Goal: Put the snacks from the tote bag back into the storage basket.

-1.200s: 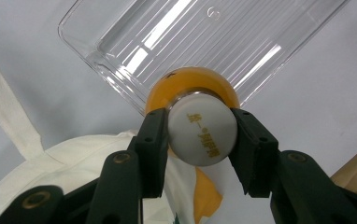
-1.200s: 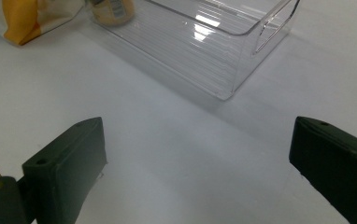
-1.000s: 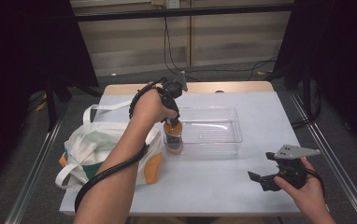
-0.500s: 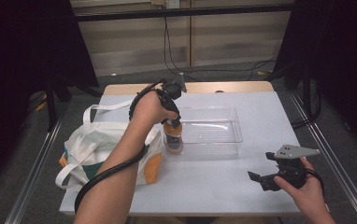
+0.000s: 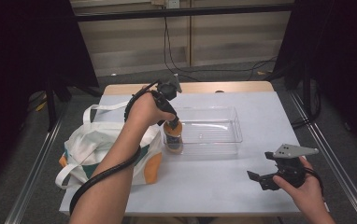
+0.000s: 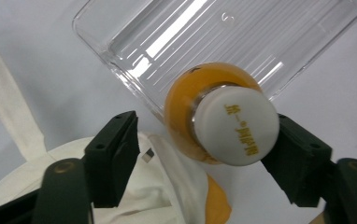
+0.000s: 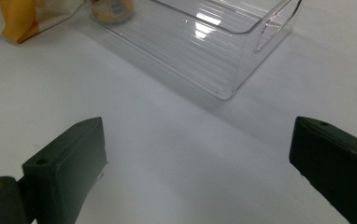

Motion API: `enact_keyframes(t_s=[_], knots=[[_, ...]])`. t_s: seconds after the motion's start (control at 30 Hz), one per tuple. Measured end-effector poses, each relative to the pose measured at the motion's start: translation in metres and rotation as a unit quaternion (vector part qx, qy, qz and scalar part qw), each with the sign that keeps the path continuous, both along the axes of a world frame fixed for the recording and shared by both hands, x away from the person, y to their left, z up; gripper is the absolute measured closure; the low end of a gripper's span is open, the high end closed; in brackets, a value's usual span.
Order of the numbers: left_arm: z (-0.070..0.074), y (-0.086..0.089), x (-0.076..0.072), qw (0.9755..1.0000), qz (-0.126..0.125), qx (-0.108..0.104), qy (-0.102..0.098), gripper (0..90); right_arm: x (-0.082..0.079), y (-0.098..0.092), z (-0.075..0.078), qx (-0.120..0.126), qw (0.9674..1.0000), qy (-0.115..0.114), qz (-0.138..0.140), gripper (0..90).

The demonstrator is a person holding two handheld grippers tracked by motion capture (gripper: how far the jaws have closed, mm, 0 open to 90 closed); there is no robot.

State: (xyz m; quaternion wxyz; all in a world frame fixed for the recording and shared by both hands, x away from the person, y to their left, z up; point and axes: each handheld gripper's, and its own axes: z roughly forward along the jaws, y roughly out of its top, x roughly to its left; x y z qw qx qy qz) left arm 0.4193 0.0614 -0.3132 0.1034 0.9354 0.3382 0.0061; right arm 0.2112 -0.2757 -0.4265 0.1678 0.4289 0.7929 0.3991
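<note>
No shift noted against the preceding pictures: orange drink bottle upright at the near-left corner of the clear plastic tray (inside or just outside, cannot tell), beside the cloth tote bag. Left tool spread about the white cap, not clamped. Right tool open, idle over the bench. Tray otherwise empty; bag contents hidden.

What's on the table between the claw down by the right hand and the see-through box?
Nothing. In the right gripper view, only bare white table lies between the right gripper and the clear bin; the high view agrees.
</note>
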Motion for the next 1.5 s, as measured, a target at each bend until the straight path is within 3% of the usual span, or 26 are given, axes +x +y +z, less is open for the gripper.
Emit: enact_keyframes(t_s=[0.07,0.37,0.7,1.2,1.5], knots=[[-0.001,0.002,-0.001,0.9999,0.013,0.001,-0.001,23.8,0.0,0.0,0.0,0.0,1.0,-0.001,0.0,3.8],[-0.001,0.01,-0.004,0.9999,0.016,-0.001,-0.003,12.7,0.0,0.0,0.0,0.0,1.0,0.001,-0.002,3.8],[-0.004,0.019,-0.008,0.9997,0.025,-0.005,-0.006,11.3,-0.001,-0.001,0.0,0.0,1.0,0.002,-0.001,3.8],[0.0,0.037,-0.019,0.9998,0.014,-0.003,-0.01,11.0,0.002,0.003,0.001,-0.001,1.0,0.001,0.002,3.8],[0.005,0.049,-0.026,0.9997,0.012,-0.017,-0.014,10.7,0.001,0.004,0.001,-0.001,1.0,0.003,0.003,3.8]])
